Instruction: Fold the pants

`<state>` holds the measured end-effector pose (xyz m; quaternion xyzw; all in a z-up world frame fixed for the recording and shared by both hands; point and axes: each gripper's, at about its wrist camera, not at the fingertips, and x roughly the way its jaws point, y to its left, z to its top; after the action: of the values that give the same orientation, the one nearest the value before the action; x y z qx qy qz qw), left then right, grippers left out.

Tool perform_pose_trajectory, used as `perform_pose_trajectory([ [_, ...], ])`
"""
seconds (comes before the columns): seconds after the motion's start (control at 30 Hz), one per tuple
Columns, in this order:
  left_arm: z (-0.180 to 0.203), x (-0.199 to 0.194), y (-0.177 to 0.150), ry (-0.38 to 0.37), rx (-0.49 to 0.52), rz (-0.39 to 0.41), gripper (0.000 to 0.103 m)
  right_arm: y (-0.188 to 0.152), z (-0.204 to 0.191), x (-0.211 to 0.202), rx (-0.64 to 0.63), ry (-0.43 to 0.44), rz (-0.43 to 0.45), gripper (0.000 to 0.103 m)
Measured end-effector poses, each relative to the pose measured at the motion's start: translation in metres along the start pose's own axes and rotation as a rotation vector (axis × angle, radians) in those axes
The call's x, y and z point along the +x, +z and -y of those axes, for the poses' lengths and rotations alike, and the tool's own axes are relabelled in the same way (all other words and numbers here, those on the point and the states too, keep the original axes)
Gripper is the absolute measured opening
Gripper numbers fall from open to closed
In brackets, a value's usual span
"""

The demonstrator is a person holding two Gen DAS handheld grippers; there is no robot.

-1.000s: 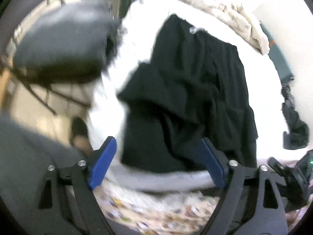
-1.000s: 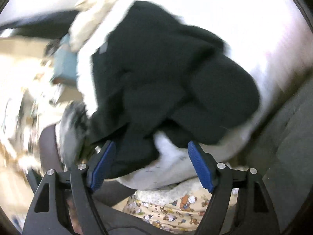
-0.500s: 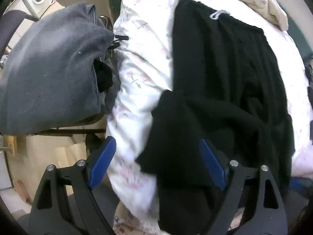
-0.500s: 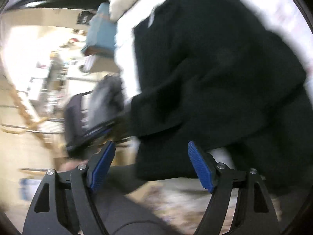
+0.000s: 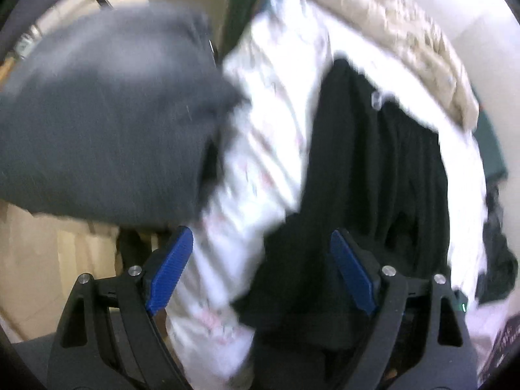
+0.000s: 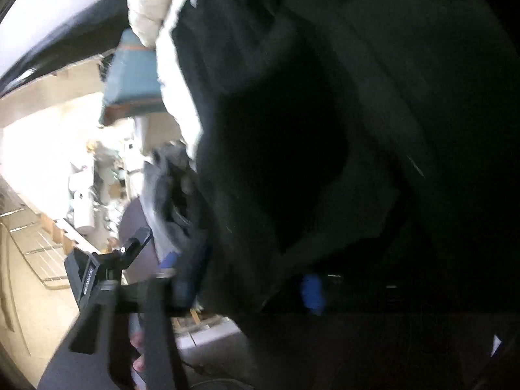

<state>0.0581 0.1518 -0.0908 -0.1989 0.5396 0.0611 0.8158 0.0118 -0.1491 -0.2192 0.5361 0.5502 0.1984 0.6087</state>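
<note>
Black pants (image 5: pixel 373 178) lie spread on a white floral bed sheet (image 5: pixel 260 130), waistband and white drawstring at the far end, the near part folded over in a heap. My left gripper (image 5: pixel 260 276) hangs open over the bed's near edge, the folded near corner of the pants between its fingers' span but untouched. In the right wrist view the black pants (image 6: pixel 325 130) fill most of the frame. My right gripper (image 6: pixel 250 281) is closing, blurred, with a bunch of that cloth between its blue pads (image 6: pixel 312 289) and draped over them.
A grey garment (image 5: pixel 97 130) is draped over a chair left of the bed. A cream blanket (image 5: pixel 406 32) lies bunched at the bed's far end. Another dark garment (image 5: pixel 497 260) sits at the bed's right edge. A teal box (image 6: pixel 130 71) stands beyond the bed.
Both hands came down toward the near end of the pants. The right gripper's pads have drawn closer together, with black cloth now between them. The left gripper stays wide.
</note>
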Motion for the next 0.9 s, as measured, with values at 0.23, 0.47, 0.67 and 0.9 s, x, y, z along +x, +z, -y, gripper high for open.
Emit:
perform_pose_trajectory([
  [0.23,-0.009,-0.070,0.025,0.085,-0.134,0.399,0.085,0.044,-0.095,-0.030,-0.225,0.067,0.153,0.020],
  [0.47,-0.015,-0.067,0.032,0.095,-0.190,0.411,0.085,0.125,-0.143,0.020,-0.305,-0.169,0.154,0.024],
  [0.67,-0.015,-0.055,0.032,0.122,-0.171,0.357,0.085,0.172,-0.141,0.055,-0.245,-0.285,0.053,0.077],
  [0.9,-0.018,-0.039,0.040,0.131,-0.172,0.270,0.085,0.176,-0.200,0.020,-0.447,-0.264,-0.052,0.080],
])
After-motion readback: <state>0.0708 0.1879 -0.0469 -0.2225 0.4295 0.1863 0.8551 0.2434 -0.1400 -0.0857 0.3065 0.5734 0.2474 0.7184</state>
